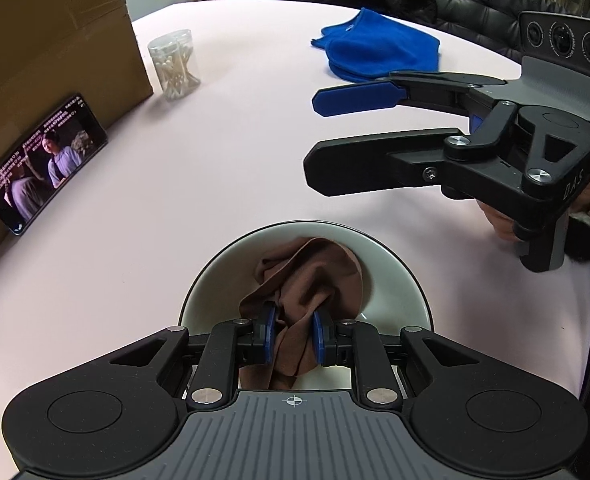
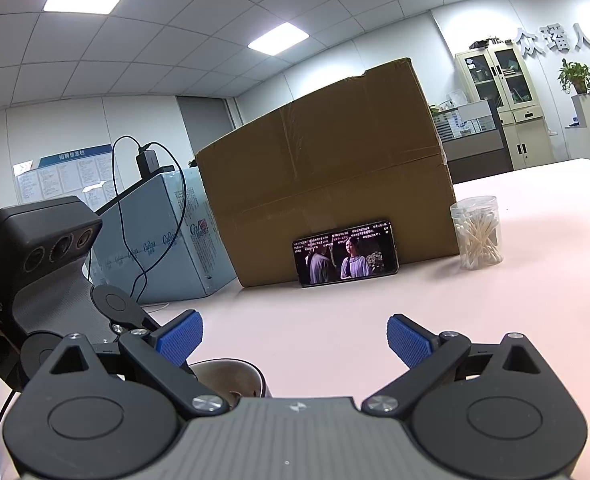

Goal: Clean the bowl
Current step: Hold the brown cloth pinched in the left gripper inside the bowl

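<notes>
Left tool [image 1: 293,330] is pinching the brown cloth [image 1: 311,276] inside the bowl [image 1: 399,280]; right tool [image 1: 315,136] is hanging wide beyond it, empty.

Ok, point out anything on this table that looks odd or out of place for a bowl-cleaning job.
A phone leans against the cardboard box, playing a video, which has nothing to do with cleaning. A jar of cotton swabs and a spare blue cloth sit unused. Nothing looks spilled or damaged.

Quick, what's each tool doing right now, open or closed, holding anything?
Left tool: closed on the brown cloth inside the bowl.
Right tool: open, holding nothing.
</notes>
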